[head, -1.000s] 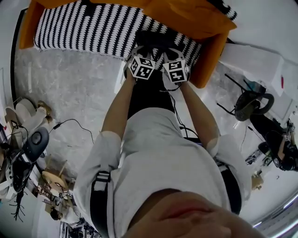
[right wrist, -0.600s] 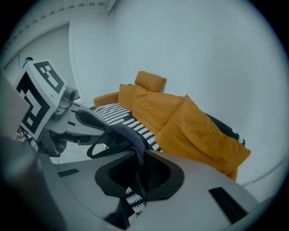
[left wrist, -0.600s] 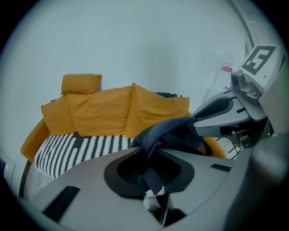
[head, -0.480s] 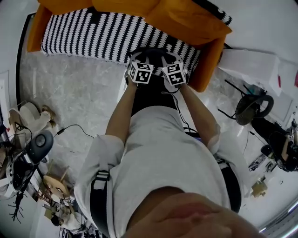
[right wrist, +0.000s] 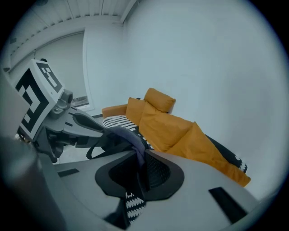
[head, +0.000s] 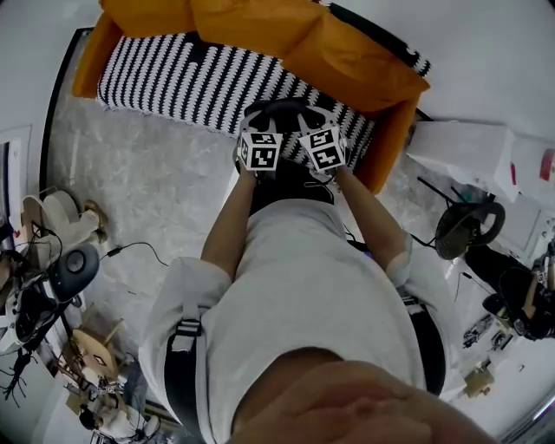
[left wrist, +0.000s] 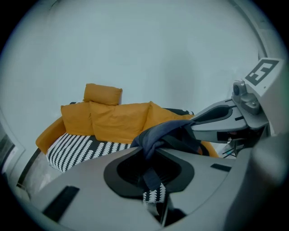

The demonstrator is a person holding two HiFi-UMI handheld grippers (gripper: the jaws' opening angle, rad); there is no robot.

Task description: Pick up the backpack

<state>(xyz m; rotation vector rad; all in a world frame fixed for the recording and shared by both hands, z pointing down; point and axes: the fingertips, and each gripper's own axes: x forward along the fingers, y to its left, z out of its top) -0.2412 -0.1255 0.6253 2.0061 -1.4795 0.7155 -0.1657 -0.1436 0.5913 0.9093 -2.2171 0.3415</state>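
Note:
The backpack (head: 279,111) is dark, and in the head view it shows between and under my two marker cubes, in front of the sofa's striped seat. My left gripper (head: 260,143) and right gripper (head: 323,143) are side by side on it. In the left gripper view, the left gripper (left wrist: 151,149) is shut on a dark blue-grey strap (left wrist: 156,135) that bunches above the jaws. In the right gripper view, the right gripper (right wrist: 140,155) is shut on another dark strap (right wrist: 131,140). The backpack's body is mostly hidden by the grippers.
An orange sofa (head: 381,130) with orange cushions (head: 260,26) and a black-and-white striped cover (head: 191,74) stands just beyond the grippers. Cables and clutter (head: 52,286) lie at the left of the pale floor. At the right are a white box (head: 460,147) and black gear (head: 464,225).
Both grippers have risen together with the backpack's straps still in them, keeping side by side. The sofa has slid lower in the head view.

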